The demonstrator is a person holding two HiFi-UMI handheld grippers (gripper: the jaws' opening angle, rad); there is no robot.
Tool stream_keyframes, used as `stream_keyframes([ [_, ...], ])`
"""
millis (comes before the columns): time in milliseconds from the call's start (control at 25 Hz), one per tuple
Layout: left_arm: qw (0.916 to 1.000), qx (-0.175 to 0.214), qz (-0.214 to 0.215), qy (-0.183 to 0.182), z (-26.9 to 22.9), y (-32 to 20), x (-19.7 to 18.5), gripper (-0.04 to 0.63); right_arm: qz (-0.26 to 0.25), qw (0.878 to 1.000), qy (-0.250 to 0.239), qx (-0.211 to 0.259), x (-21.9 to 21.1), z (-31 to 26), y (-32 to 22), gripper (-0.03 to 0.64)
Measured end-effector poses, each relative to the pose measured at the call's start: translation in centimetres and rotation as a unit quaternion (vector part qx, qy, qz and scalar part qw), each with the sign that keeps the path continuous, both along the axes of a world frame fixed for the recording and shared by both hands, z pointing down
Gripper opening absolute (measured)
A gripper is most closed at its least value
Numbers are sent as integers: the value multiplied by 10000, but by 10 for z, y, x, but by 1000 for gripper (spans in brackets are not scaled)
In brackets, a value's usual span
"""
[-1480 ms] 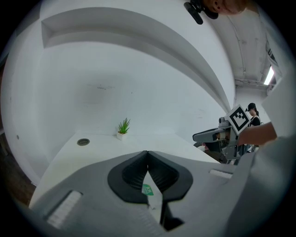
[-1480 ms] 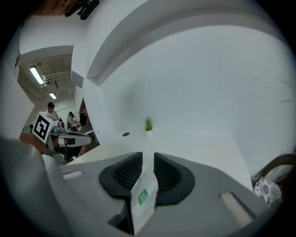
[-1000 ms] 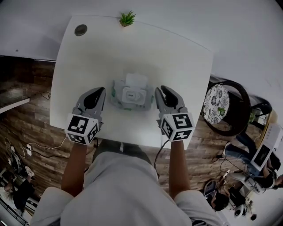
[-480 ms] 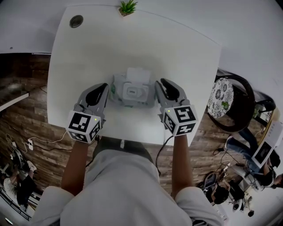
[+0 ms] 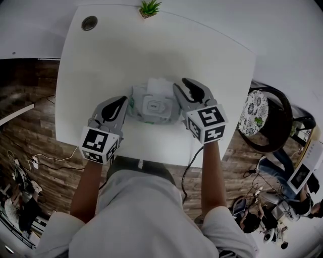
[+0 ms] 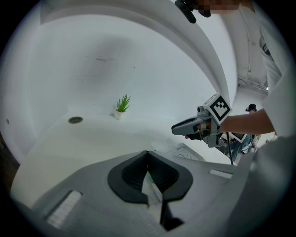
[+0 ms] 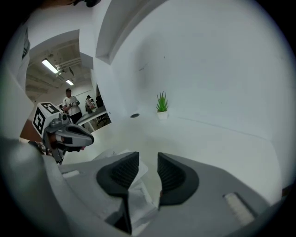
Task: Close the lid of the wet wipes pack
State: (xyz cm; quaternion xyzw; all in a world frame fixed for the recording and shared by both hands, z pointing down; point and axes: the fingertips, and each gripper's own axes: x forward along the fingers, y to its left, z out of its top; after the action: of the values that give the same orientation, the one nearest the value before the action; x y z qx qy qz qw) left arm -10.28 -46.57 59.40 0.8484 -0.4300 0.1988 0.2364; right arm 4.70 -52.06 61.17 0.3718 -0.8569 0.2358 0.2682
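White table [image 5: 126, 50], wipes pack [image 5: 154, 107] in the middle, lid [image 5: 160, 84] up, left gripper [image 5: 123, 100] pinching its left edge, right gripper [image 5: 180, 84] jaws opening around its right edge, small plant [image 5: 150, 7] at the back.

- Left gripper [image 5: 122, 102]: pitched downward, fingers [image 6: 132, 173] closed together on left edge of wet wipes pack [image 5: 154, 107].
- Right gripper [image 5: 181, 86]: pitched downward, angled inward; fingers [image 7: 173, 176] apart and opening, pack visible in the gap, pads not pressing on it.
- Left forearm [image 5: 86, 186] and right forearm [image 5: 212, 174]: bare, extended forward, roughly parallel.
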Motion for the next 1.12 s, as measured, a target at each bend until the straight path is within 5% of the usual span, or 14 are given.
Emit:
stream_keyframes([
  [680, 9999, -71, 123, 7, 7, -5, 4, -2, -945, 9863, -330, -1309, -23, 36, 8, 156],
  [1120, 9998, -39, 170, 21, 6, 0, 3, -2, -1164, 9884, -164, -960, -28, 20, 14, 155],
])
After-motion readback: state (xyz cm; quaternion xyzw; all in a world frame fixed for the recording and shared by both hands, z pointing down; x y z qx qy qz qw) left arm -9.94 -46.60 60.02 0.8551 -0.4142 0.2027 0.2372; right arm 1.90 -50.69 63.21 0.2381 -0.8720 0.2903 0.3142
